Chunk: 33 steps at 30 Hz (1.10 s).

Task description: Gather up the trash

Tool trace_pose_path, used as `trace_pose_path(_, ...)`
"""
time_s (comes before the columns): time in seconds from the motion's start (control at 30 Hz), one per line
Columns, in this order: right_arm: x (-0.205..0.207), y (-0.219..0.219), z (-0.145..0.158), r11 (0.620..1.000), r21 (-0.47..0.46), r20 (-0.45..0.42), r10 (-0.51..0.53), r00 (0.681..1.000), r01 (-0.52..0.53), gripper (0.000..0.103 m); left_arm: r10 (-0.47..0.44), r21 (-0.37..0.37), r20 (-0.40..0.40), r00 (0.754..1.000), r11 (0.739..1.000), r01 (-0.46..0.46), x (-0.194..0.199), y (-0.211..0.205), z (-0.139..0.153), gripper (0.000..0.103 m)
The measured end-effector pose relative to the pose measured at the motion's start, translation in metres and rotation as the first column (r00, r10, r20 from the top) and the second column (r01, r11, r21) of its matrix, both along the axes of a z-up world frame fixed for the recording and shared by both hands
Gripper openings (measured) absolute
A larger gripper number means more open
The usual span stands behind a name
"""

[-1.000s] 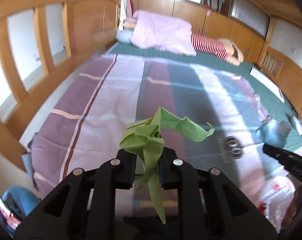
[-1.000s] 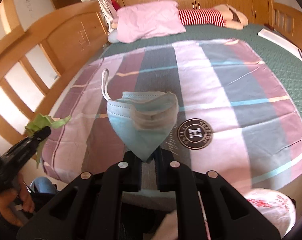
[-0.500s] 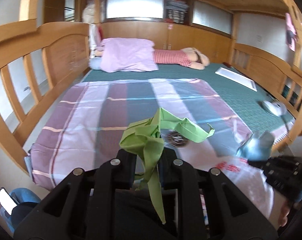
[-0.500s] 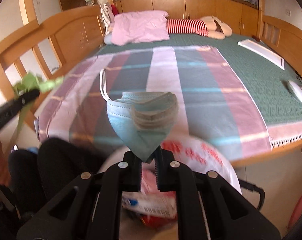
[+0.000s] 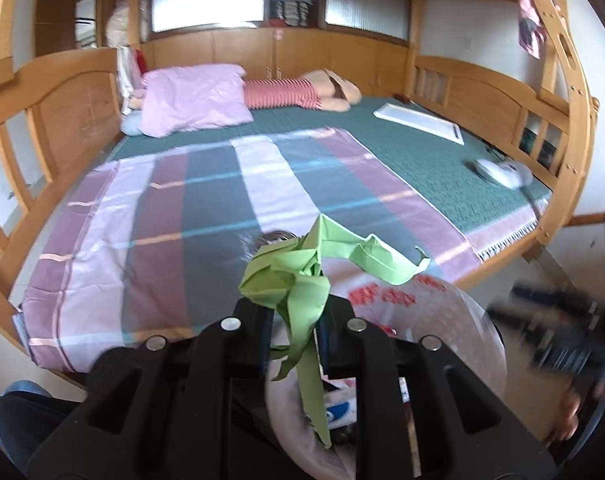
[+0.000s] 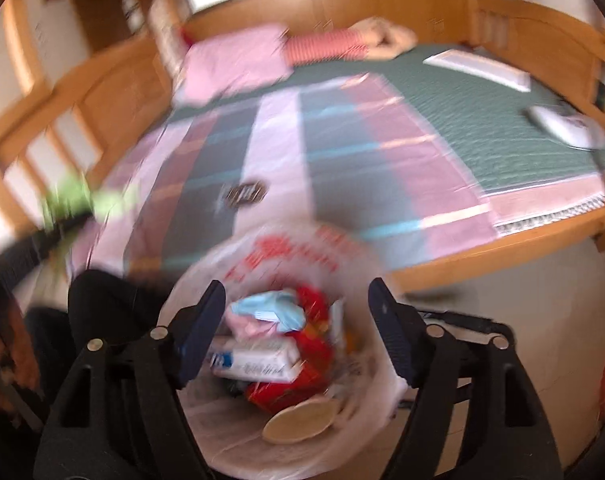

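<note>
At the lower centre of the right wrist view, the trash bag gapes directly beneath the right gripper, whose jaws have just been opening and now stand spread with nothing between them; the blue face mask lies inside on the other rubbish. In the left wrist view the left gripper is pressed together, pinching the crumpled green paper, its long tail dangling downward. The bag sits just ahead and to the lower right, so that hand likely needs a short move rightward before releasing.
</note>
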State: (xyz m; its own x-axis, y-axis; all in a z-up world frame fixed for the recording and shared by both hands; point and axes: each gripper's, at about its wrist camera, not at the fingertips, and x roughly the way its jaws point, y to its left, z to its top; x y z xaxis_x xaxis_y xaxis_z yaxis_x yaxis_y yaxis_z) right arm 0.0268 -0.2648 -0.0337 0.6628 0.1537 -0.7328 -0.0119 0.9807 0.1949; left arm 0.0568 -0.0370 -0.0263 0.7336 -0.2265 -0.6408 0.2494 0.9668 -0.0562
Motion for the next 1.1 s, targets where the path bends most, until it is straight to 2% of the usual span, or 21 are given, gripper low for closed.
trace_pose_path(0.1, -0.012, -0.025, 0.020, 0.995, 0.044, 0.103, -0.094, 0.990, 0.089, 0.082, -0.076, 0.009, -0.046, 0.996, 0.997, 0.077, -0.004, -0.021, -0.014, 0.020)
trace_pose_path(0.13, -0.016, -0.031, 0.027, 0.992, 0.057, 0.136, -0.122, 0.983, 0.116, 0.089, -0.106, 0.015, -0.061, 0.993, 0.994, 0.107, -0.006, -0.028, -0.019, 0.022)
trace_pose_path(0.2, -0.022, -0.038, 0.034, 0.986, 0.068, 0.172, -0.160, 0.972, 0.150, 0.093, -0.150, 0.024, -0.086, 0.985, 0.988, 0.153, -0.011, -0.042, -0.028, 0.027)
trace_pose_path(0.23, -0.023, -0.040, 0.037, 0.985, 0.074, 0.180, -0.168, 0.969, 0.157, 0.093, -0.167, 0.029, -0.093, 0.982, 0.985, 0.170, -0.014, -0.047, -0.031, 0.036)
trace_pose_path(0.27, -0.023, -0.041, 0.038, 0.984, 0.080, 0.185, -0.172, 0.968, 0.160, 0.095, -0.177, 0.033, -0.092, 0.980, 0.983, 0.181, -0.015, -0.050, -0.032, 0.054)
trace_pose_path(0.3, -0.024, -0.043, 0.039, 0.983, 0.088, 0.190, -0.176, 0.966, 0.162, 0.096, -0.184, 0.038, -0.086, 0.979, 0.982, 0.187, -0.017, -0.053, -0.032, 0.065)
trace_pose_path(0.33, -0.024, -0.044, 0.039, 0.982, 0.091, 0.194, -0.182, 0.964, 0.167, 0.097, -0.180, 0.045, -0.068, 0.981, 0.982, 0.184, -0.020, -0.054, -0.030, 0.080)
trace_pose_path(0.37, -0.025, -0.045, 0.039, 0.981, 0.092, 0.198, -0.188, 0.962, 0.173, 0.097, -0.173, 0.048, -0.053, 0.984, 0.983, 0.175, -0.022, -0.053, -0.028, 0.087)
trace_pose_path(0.47, -0.025, -0.042, 0.040, 0.979, 0.071, 0.209, -0.200, 0.957, 0.189, 0.099, -0.136, 0.070, -0.009, 0.991, 0.988, 0.136, -0.025, -0.049, -0.021, 0.094)
trace_pose_path(0.57, -0.026, -0.030, 0.038, 0.981, 0.013, 0.230, -0.190, 0.954, 0.192, 0.099, -0.052, 0.106, 0.056, 0.997, 0.993, 0.046, -0.028, -0.041, -0.009, 0.099)
trace_pose_path(0.7, -0.026, -0.006, 0.039, 0.981, -0.092, 0.262, -0.139, 0.955, 0.168, 0.099, 0.034, 0.097, 0.133, 0.990, 0.994, -0.047, -0.034, -0.024, 0.013, 0.099)
trace_pose_path(0.87, -0.027, 0.029, 0.041, 0.975, -0.190, 0.299, -0.052, 0.953, 0.113, 0.099, 0.100, 0.088, 0.170, 0.980, 0.989, -0.116, -0.038, -0.010, 0.031, 0.099)
trace_pose_path(1.1, -0.029, 0.047, 0.046, 0.969, -0.231, 0.323, -0.003, 0.946, 0.082, 0.099, 0.129, 0.057, 0.180, 0.975, 0.988, -0.142, -0.040, -0.001, 0.037, 0.099)
